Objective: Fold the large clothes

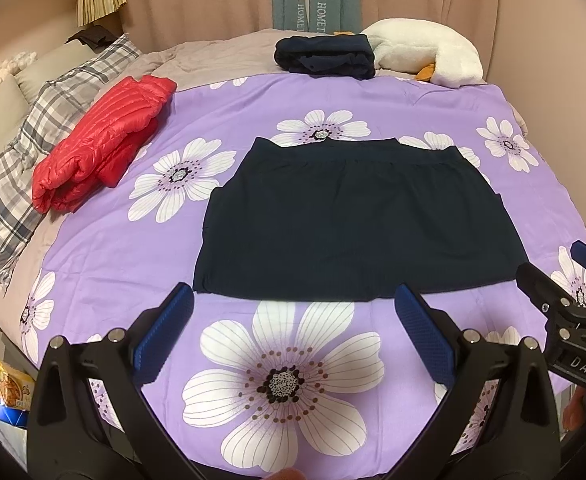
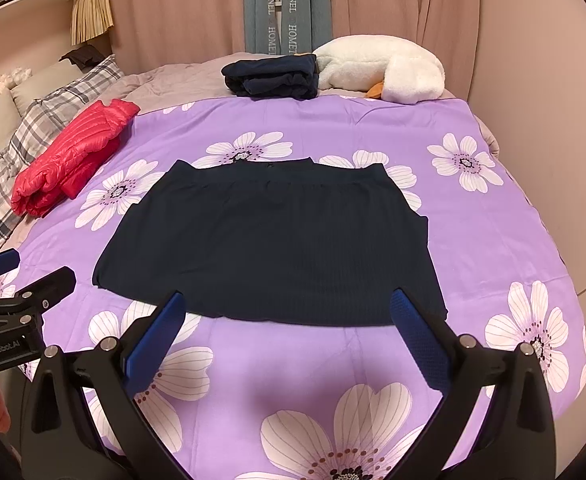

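A dark navy garment (image 1: 353,220) lies flat on the purple floral bedspread (image 1: 133,248), folded into a wide trapezoid with its hem nearest me. It also shows in the right wrist view (image 2: 277,240). My left gripper (image 1: 293,300) is open and empty, hovering just short of the hem's left part. My right gripper (image 2: 289,304) is open and empty, hovering over the hem's right part. The right gripper also shows at the right edge of the left wrist view (image 1: 565,272), and the left gripper at the left edge of the right wrist view (image 2: 25,272).
A folded red puffer jacket (image 1: 105,156) lies at the left by plaid pillows (image 1: 21,168). A folded dark garment (image 1: 325,56) and a white plush toy (image 1: 429,52) sit at the far edge. Curtains hang behind. Snack packets (image 1: 9,388) lie beside the bed at lower left.
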A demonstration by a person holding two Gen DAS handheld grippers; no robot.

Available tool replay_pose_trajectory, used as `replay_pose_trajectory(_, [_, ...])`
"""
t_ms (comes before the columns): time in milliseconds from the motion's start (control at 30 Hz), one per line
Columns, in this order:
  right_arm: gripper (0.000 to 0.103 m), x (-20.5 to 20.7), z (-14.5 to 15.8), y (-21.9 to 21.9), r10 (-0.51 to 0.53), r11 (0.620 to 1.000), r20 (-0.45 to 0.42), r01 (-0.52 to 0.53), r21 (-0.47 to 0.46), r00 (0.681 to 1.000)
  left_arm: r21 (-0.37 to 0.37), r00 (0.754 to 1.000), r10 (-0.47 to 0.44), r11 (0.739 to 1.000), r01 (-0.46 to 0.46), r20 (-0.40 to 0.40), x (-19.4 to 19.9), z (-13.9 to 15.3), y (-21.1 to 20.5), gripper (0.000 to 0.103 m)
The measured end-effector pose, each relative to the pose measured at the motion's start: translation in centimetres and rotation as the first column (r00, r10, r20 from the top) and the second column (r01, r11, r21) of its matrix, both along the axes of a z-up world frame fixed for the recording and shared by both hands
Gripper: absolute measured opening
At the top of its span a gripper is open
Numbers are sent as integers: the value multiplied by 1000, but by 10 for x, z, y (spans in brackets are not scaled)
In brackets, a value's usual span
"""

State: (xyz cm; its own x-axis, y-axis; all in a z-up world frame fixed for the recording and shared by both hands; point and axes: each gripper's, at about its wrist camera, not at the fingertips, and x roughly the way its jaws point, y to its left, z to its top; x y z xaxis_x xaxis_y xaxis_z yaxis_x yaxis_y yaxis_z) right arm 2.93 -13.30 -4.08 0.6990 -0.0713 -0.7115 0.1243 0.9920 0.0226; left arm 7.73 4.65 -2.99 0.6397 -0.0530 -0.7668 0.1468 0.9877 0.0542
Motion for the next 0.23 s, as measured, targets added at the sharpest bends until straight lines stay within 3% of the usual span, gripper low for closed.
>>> replay_pose_trajectory(233, [102,0,0,-1,0,1000,-1,0,1,1000,2,1000,7,1000,-7,-2,1,-1,5,101])
